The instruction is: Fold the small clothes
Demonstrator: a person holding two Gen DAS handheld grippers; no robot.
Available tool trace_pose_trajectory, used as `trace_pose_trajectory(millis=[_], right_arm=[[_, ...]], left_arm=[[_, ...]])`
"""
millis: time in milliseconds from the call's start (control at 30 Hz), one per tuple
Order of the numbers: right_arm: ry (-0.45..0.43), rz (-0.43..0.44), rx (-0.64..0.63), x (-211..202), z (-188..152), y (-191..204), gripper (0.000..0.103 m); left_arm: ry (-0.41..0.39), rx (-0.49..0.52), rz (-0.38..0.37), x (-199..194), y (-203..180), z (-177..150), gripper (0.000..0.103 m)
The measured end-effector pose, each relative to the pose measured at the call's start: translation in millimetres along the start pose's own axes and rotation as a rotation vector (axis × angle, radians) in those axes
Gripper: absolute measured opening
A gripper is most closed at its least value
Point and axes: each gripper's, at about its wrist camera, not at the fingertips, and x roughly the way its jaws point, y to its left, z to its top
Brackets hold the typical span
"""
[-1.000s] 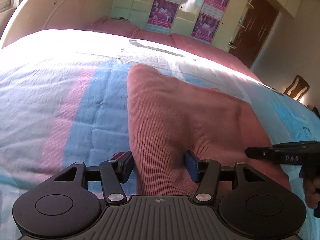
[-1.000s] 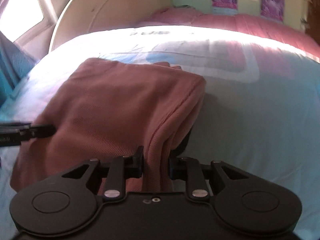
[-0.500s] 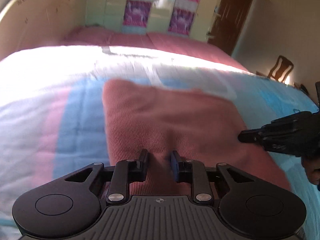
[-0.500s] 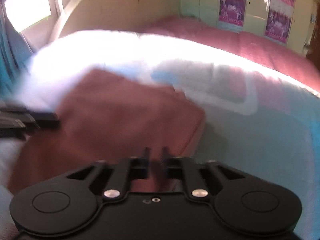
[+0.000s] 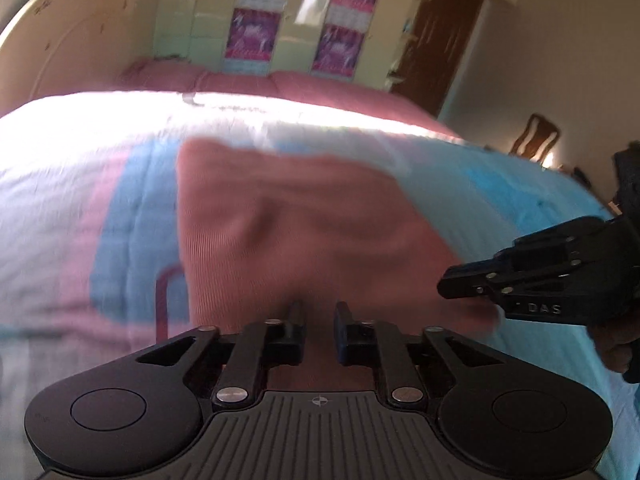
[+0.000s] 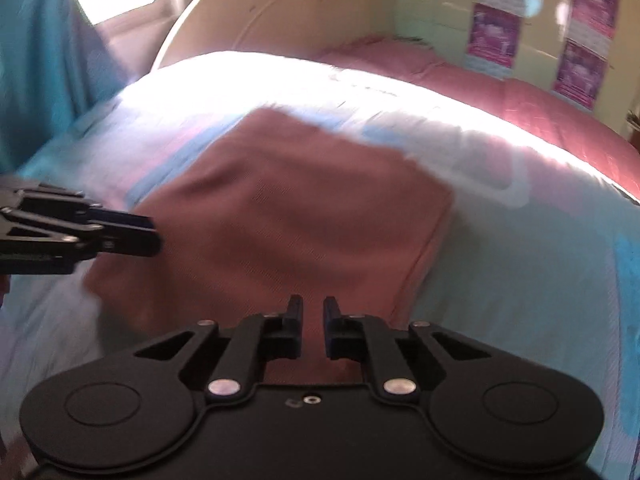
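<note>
Sunlit bedspread (image 5: 72,184), both claws level, pinching pink garment's (image 5: 304,224) near edge

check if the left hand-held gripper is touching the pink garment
Touching. The left wrist view shows the left hand-held gripper with fingers nearly closed, a pinch of the pink garment rising between them; the fabric puckers toward that pinch.

Black plastic left claw (image 5: 319,322), silver screws, ribbed base.
</note>
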Motion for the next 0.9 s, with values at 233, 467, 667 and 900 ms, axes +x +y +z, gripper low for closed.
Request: trace_pose_trajectory(millis=[233, 467, 667, 900], right_arm=[[0.078, -0.139, -0.025, 15, -29, -9, 0.0], [0.054, -0.164, -0.006, 18, -32, -2, 0.0], [0.016, -0.141, -0.009, -7, -43, 7, 0.003], [-0.014, -0.118, 0.078, -17, -51, 2, 0.007]], left_arm=[[0.044, -0.069, 0.072, 0, 6, -36, 0.009], [0.028, -0.084, 0.128, -2, -4, -39, 0.009], [0.024, -0.07, 0.169, -18, -17, -51, 0.009], [-0.006, -0.064, 0.205, -40, -35, -60, 0.009]])
